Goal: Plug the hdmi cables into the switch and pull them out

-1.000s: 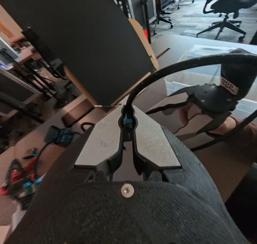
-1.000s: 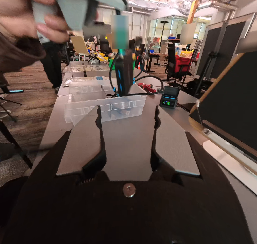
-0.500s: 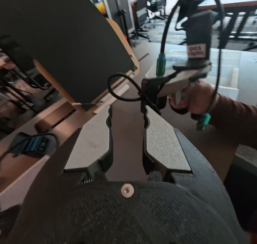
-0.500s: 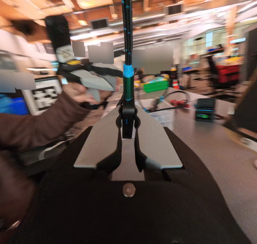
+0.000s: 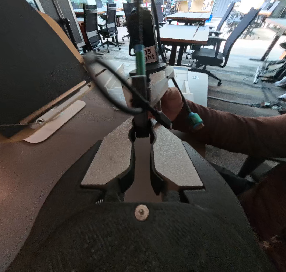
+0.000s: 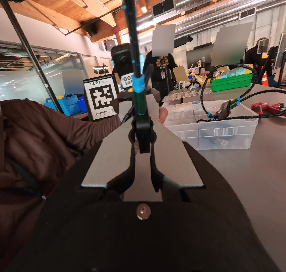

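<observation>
1. Left gripper [image 5: 142, 130]: jaws nearly closed on the lower end of a dark flat block, judged to be the switch [image 5: 140, 109], held on edge in the air above the table [image 5: 46, 164].
2. Right gripper [image 6: 142, 130]: jaws nearly closed on the black plug [image 6: 143, 134] of an HDMI cable [image 6: 133, 47]; its green sleeve and braided lead rise straight up.
3. Both grippers meet tip to tip; whether the plug is seated is hidden.
4. Loose items: a thin black lead [image 5: 117, 85] looped across the switch; a second green plug [image 5: 195, 120] dangling beside the person's hand [image 5: 171, 103].
5. Risk: a tilted pull may jam the plug; the small pinch on the switch may slip.
6. Risk: dangling leads may snag the clear bin [image 6: 216, 128].
</observation>
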